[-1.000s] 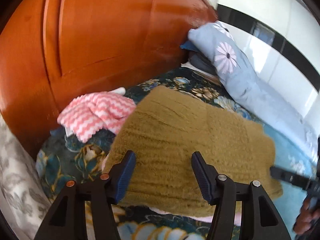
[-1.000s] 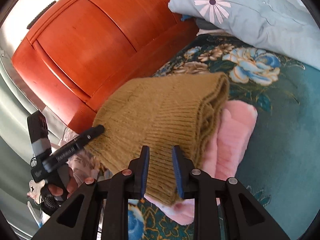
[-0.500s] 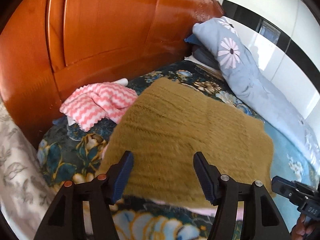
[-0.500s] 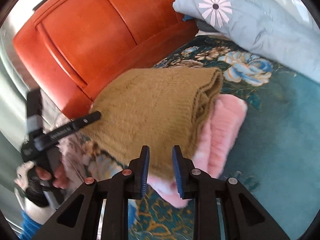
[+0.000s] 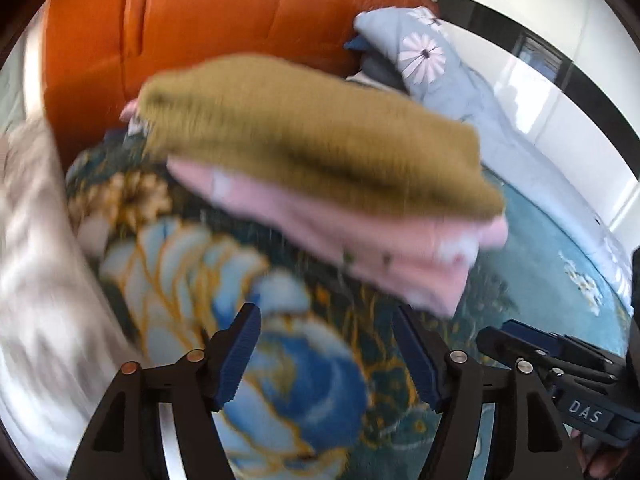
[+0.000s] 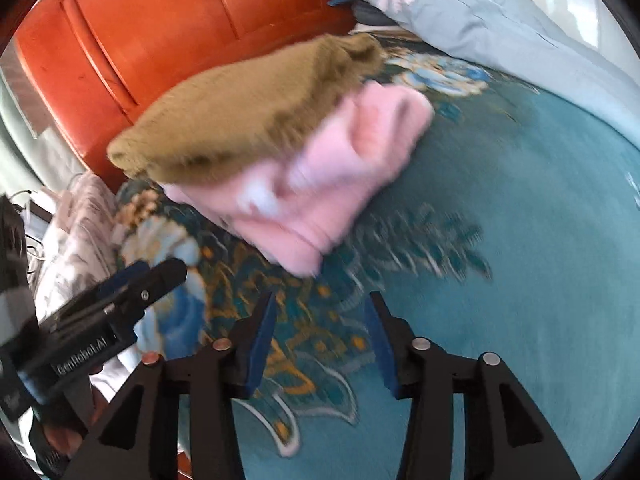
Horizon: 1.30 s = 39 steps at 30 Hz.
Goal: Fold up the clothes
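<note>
A: The olive sweater (image 5: pixel 312 136) looks a coarse, fuzzy knit; the pink garment (image 6: pixel 320 184) beneath it is soft fleece.

B: And the headboard (image 6: pixel 168 32) is glossy varnished wood, the fingers (image 6: pixel 260 344) matt black plastic.

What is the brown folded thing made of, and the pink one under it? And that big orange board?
The brown sweater looks like thick knitted wool or yarn, matte and fuzzy at the edges. The pink garment under it looks like soft plush fleece, though blur hides detail. The orange headboard looks like varnished wood, smooth with a slight sheen.

Sweater (image 5: pixel 312 136) atop garment (image 5: pixel 360 236), on bedspread (image 6: pixel 500 240), before headboard (image 5: pixel 224 12).
</note>
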Tool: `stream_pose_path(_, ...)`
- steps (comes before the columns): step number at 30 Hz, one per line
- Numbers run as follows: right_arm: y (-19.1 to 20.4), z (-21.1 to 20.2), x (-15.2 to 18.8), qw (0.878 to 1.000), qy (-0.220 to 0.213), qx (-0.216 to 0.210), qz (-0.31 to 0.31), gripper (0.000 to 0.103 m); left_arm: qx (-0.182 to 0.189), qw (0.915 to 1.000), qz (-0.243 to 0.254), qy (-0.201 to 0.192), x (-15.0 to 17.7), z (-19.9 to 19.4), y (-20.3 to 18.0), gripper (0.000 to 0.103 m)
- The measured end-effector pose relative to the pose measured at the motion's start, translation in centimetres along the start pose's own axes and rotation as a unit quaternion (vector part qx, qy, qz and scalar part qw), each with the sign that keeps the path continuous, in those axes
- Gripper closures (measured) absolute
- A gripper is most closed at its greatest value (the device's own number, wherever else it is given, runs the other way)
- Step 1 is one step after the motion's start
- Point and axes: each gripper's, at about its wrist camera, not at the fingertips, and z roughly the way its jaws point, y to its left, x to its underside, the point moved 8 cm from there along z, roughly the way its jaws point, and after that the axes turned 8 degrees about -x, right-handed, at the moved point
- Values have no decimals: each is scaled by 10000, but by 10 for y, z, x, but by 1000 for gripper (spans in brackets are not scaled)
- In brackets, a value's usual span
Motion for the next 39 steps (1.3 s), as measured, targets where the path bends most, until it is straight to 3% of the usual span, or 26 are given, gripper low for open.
stream_pose_path(2, -6, 0, 11, 9999, 31, 58, 81, 53, -62, 9999, -136, 76, 16, 3, -2, 19)
stream_pose_path(5, -11, -6, 27, 9998, 32, 205, 34, 49, -288, 9996, -38, -32, 29, 0, -6, 18)
stream_pose_path(9, -17, -17, 43, 9988, -234, 414, 88, 35, -338, 9994, -55, 22, 38, -1, -11, 8)
stream_pose_path(13, -16, -20, 56, 9972, -347, 636, -168, 34, -542, 9985, 40, 48, 49, -1, -13, 0)
stream_pose_path(16, -18, -26, 62, 9966, -475, 666, -136, 33, -899, 9950, 428, 72, 61, -2, -20, 0)
stream_pose_path(22, -27, -35, 68, 9955, -678, 669, 17, 33, -892, 9957, 227, 37, 69, -10, -17, 0)
stream_pose_path(25, -27, -35, 69, 9956, -716, 611, -55, 28, -1005, 9946, 231, -78, 71, -10, -17, 0)
stream_pose_path(27, -26, -36, 70, 9953, -721, 641, -86, 17, -1045, 9942, 160, -183, 76, -12, -16, 0)
stream_pose_path(31, -26, -37, 72, 9955, -671, 664, -67, 14, -1085, 9933, 121, -373, 77, -13, -14, 0)
stream_pose_path(32, -26, -37, 72, 9957, -668, 641, -47, 8, -1088, 9932, 117, -402, 77, -13, -14, 0)
stream_pose_path(39, -27, -36, 72, 9955, -707, 630, -18, 1, -1119, 9929, -65, -393, 81, -18, -12, 0)
